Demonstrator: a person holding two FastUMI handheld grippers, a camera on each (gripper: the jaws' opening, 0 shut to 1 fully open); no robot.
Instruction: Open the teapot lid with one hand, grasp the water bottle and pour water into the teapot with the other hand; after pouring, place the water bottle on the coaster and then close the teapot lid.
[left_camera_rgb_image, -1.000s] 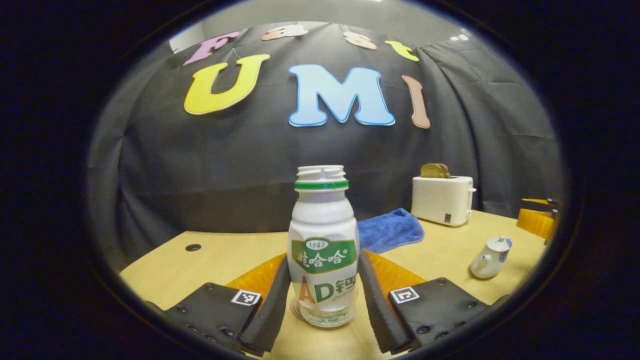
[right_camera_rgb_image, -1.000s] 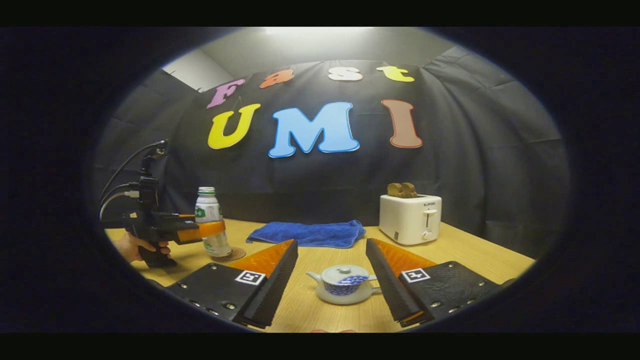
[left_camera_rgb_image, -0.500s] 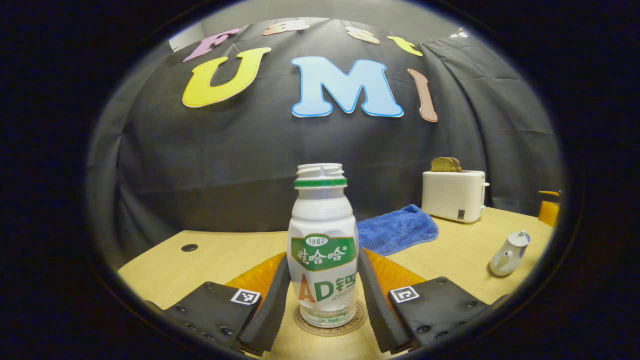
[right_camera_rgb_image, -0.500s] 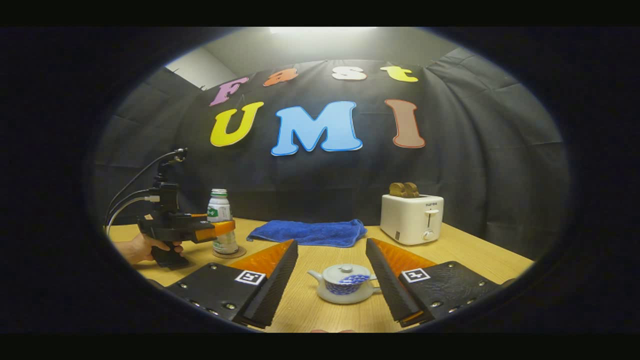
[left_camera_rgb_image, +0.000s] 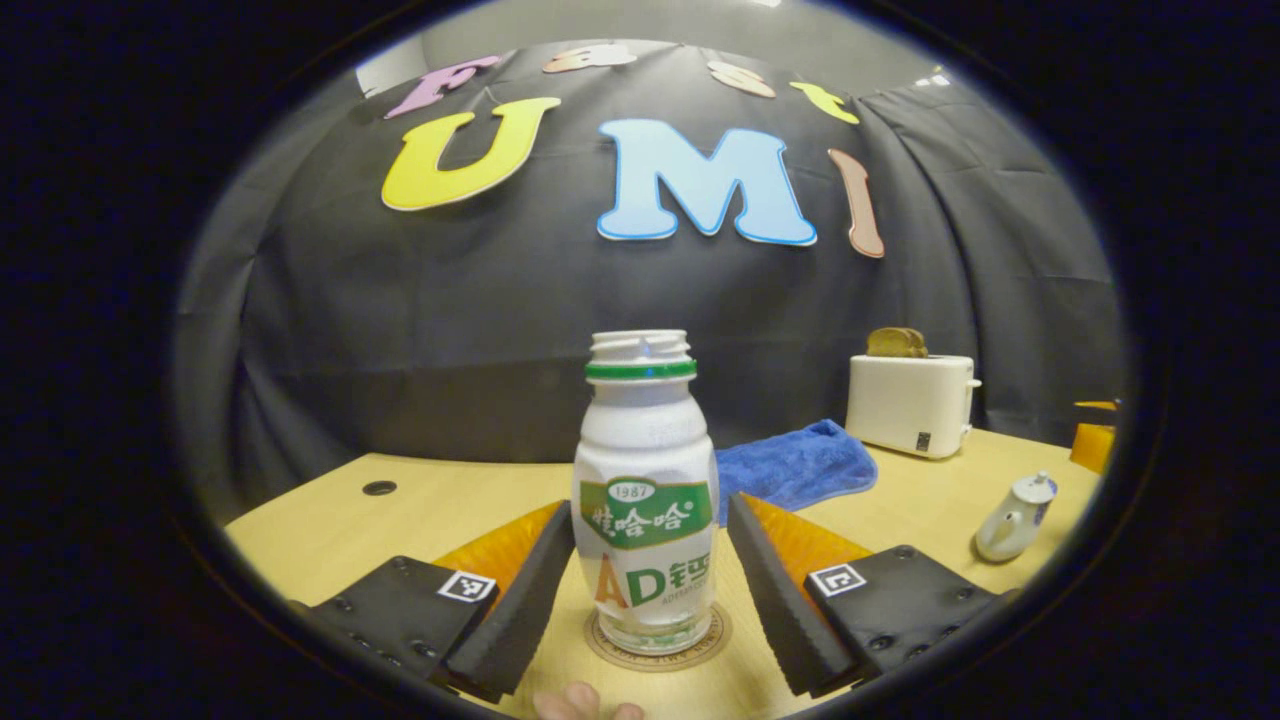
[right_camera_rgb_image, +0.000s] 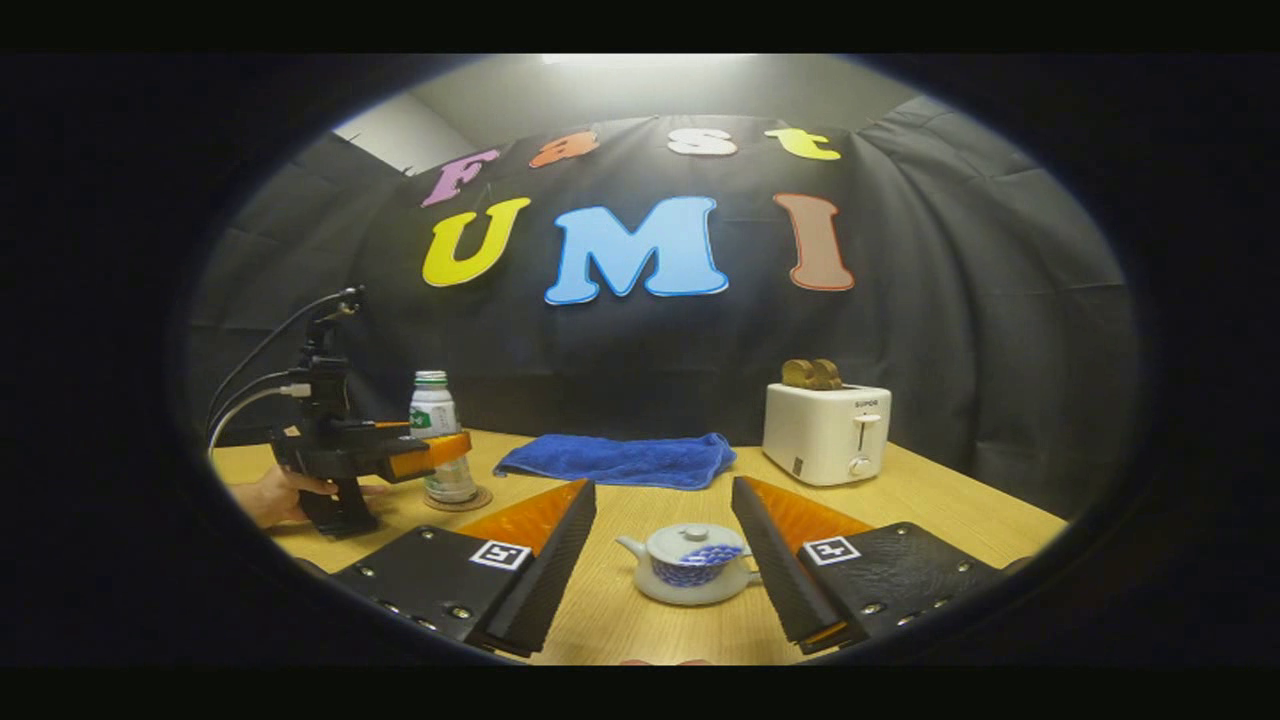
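Note:
The white water bottle (left_camera_rgb_image: 645, 480), uncapped with a green neck ring, stands upright on a round brown coaster (left_camera_rgb_image: 657, 640). My left gripper (left_camera_rgb_image: 648, 512) is open, its fingers on either side of the bottle with a thin gap on each side. In the right gripper view the bottle (right_camera_rgb_image: 434, 415), the coaster (right_camera_rgb_image: 460, 498) and the left gripper (right_camera_rgb_image: 440, 452) sit at the far left. The white-and-blue teapot (right_camera_rgb_image: 688, 568) rests on the table with its lid (right_camera_rgb_image: 683, 541) on, just beyond my open right gripper (right_camera_rgb_image: 662, 490). The teapot (left_camera_rgb_image: 1010, 505) also appears at the right.
A blue towel (right_camera_rgb_image: 620, 458) lies at the back of the wooden table (right_camera_rgb_image: 900, 500). A white toaster (right_camera_rgb_image: 825, 432) holding bread stands at the back right. A hand (right_camera_rgb_image: 268, 492) holds the left gripper. A small hole (left_camera_rgb_image: 379, 488) marks the table's far left.
The bottle came down onto the coaster, and the left gripper's fingers have spread off its sides. The right gripper and teapot have hardly moved.

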